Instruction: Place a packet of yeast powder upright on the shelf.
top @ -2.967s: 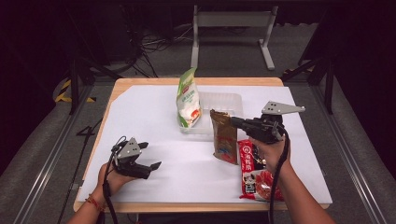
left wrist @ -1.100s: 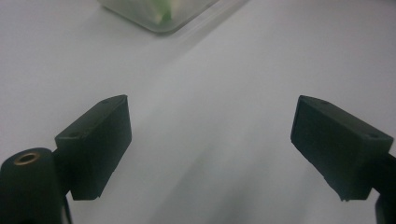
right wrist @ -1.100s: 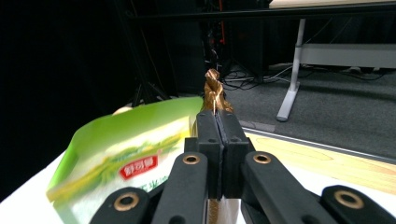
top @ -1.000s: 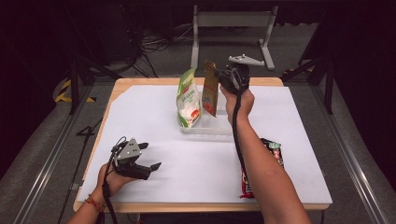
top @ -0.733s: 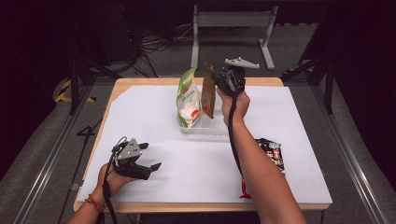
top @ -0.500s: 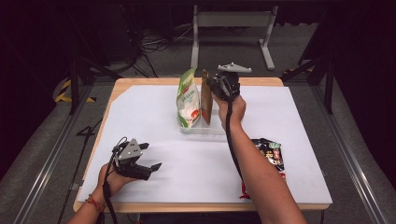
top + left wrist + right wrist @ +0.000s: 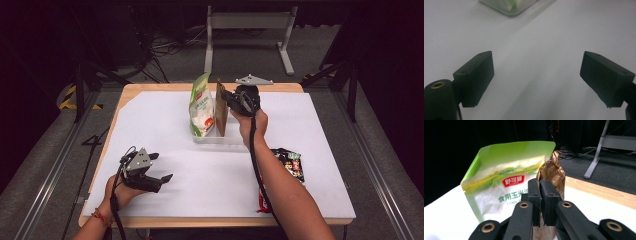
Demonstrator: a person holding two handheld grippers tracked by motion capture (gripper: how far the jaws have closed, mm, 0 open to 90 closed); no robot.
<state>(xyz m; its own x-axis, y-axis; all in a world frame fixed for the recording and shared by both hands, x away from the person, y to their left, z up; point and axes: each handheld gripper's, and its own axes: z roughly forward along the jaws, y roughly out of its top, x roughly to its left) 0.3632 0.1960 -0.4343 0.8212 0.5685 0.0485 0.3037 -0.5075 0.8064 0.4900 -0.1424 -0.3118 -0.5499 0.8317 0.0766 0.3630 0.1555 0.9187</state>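
Right gripper (image 7: 226, 96) reaches out over the clear tray (image 7: 235, 137), jaws clamped on an upright brown pouch (image 7: 221, 110) beside the green bag (image 7: 202, 106). Left gripper (image 7: 161, 167) rests low near the table edge, jaws wide apart, holding nothing.

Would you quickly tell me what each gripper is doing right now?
Left gripper: open, holding nothing, low over the white table.
Right gripper: shut on the brown bag, held upright beside the green bag.

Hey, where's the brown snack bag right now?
In the high view, the brown bag stands upright in the clear tray at the table's far middle, beside the green bag, clamped by the right gripper.
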